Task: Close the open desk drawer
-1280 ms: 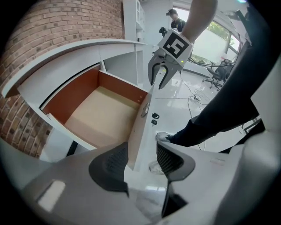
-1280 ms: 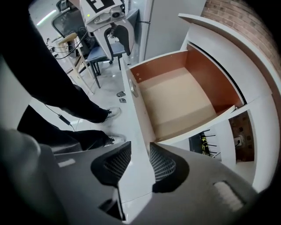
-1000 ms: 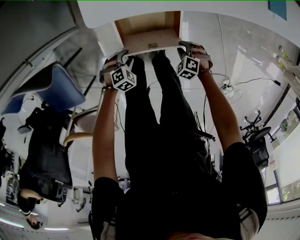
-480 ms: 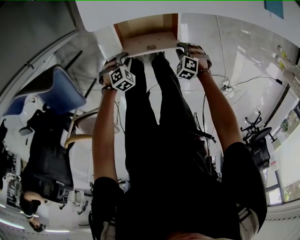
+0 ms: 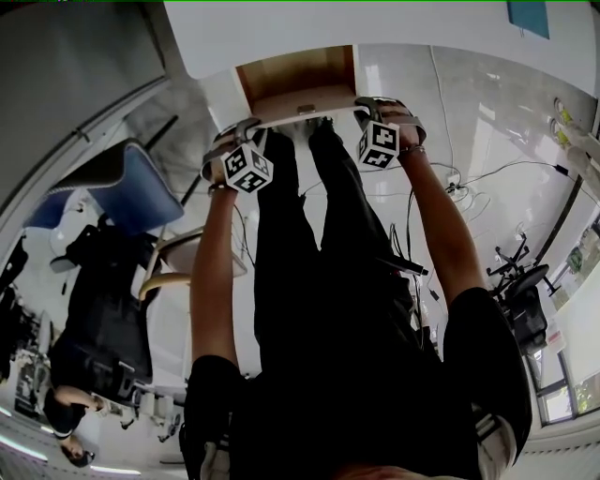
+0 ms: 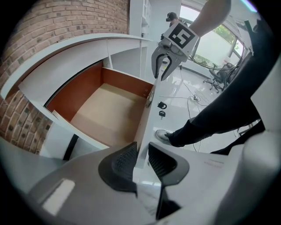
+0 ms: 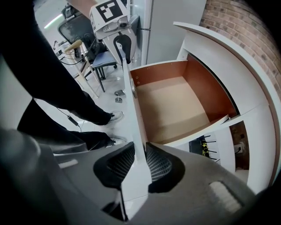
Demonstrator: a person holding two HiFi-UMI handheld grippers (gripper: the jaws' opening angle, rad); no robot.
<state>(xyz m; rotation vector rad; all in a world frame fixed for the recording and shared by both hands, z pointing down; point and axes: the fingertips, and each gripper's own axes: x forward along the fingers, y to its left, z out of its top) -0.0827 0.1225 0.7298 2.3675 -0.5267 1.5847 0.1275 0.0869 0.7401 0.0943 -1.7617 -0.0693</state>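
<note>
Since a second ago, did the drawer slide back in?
No. The drawer sticks out from the desk edge about as far as before.

matt wood-look drawer inside, smooth white drawer front, rough brick wall, glossy floor

We record: one desk; one drawer; two grippers, namely left gripper and right gripper; one blue chair; two shoes.

Drawer, pulled open, white front, wood-lined
</note>
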